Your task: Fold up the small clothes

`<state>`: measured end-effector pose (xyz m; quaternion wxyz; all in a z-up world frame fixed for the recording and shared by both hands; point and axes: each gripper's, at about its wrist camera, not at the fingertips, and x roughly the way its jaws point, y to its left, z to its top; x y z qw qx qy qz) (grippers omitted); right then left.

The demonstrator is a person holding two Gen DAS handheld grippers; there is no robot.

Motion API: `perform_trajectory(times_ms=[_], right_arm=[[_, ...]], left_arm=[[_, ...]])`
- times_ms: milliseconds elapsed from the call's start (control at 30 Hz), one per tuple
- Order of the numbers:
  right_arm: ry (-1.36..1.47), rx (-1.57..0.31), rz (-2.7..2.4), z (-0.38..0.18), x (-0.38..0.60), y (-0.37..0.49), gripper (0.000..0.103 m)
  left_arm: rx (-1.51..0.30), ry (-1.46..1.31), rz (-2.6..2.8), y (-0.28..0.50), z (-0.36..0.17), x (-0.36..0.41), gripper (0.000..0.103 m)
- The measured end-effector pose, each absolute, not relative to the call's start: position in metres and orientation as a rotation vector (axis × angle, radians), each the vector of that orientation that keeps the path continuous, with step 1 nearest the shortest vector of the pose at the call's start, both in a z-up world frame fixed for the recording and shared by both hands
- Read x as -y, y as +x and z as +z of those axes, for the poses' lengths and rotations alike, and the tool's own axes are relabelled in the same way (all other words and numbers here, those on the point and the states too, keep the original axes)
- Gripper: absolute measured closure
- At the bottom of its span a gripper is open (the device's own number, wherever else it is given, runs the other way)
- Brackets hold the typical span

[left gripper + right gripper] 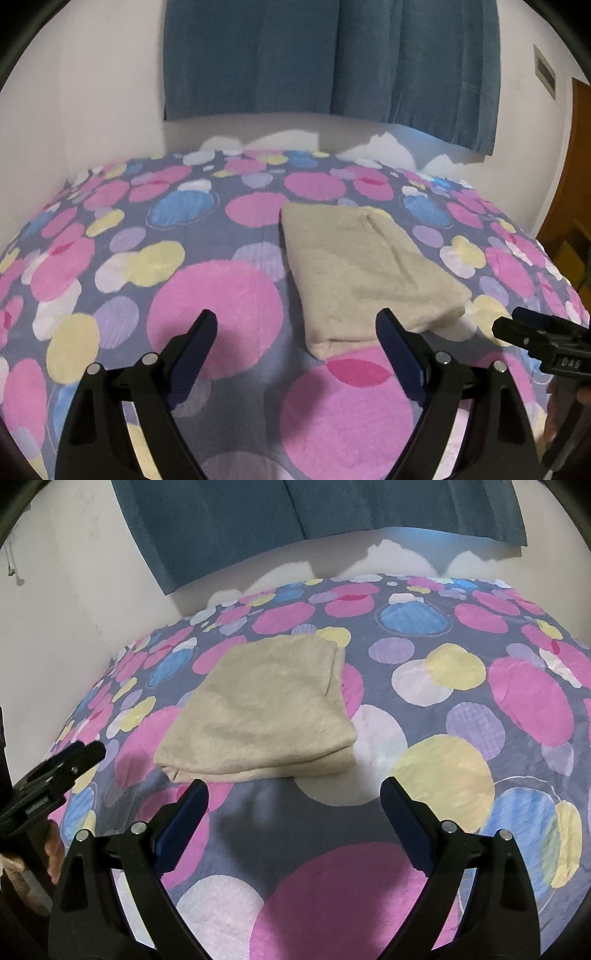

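While beige cloth [258, 705] lies folded on bed [221, 288], left gripper [295, 325] and right gripper [293, 794] hover spread, empty; fold looks finished; next likely another fold or fresh garment.

The picture's edge cuts off the teal curtain [328, 62] above and the bedspread [229, 236] below.

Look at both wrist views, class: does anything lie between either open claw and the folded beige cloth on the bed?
Nothing visible does. Only bare dotted purple bedspread separates the right claw and the left claw from the folded beige fleecy cloth; both claws stand open and empty.
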<state>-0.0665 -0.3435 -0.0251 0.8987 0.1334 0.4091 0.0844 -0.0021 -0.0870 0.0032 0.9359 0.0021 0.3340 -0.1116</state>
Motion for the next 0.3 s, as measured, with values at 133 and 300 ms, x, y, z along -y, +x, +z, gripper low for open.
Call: perform_trajectory(times_ms=[133,300], right_arm=[[0.27,-0.86,0.177,-0.029,0.344,-0.064,0.009],[0.302,-0.866,0.181,-0.031,0.353,-0.06,0.009]], left_arm=[[-0.717,0.008,-0.167,0.003,-0.004,0.079,0.016],[-0.761,0.017,-0.087,0.017,-0.014,0.062,0.016]])
